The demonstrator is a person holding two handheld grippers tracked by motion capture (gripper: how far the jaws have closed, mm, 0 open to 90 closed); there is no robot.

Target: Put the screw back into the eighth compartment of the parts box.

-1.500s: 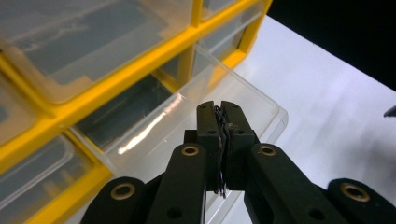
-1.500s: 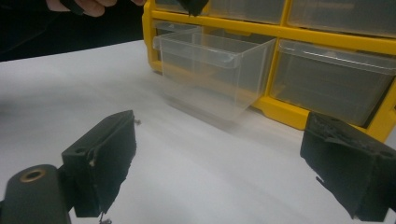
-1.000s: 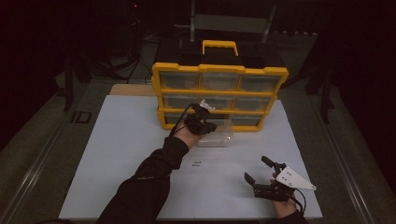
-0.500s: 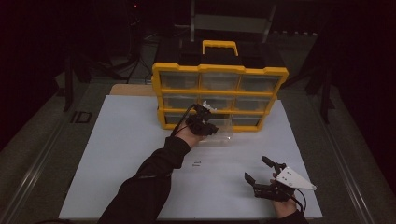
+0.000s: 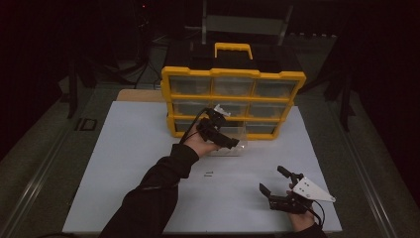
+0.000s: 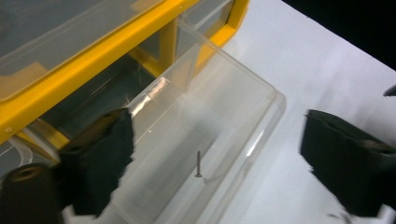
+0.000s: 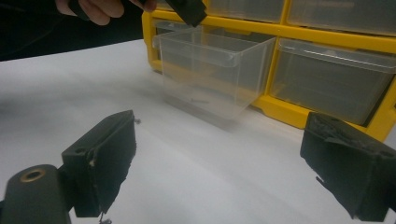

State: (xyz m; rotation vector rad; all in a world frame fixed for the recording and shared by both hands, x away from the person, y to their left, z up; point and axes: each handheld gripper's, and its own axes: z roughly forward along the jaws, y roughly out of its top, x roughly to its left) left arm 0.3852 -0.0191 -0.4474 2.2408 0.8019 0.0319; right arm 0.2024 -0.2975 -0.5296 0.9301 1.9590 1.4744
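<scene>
Dim workshop, yellow parts organizer (image 5: pixel 233 101), white worktable (image 5: pixel 129 163)

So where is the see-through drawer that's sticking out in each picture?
High view: the clear drawer is pulled out of the bottom row of the yellow organizer, just beyond the left gripper.
Left gripper view: it lies between the open fingers, middle of the picture, one screw inside.
Right gripper view: upper middle, jutting from the organizer.
Shared landmark: the yellow organizer frame.
</scene>
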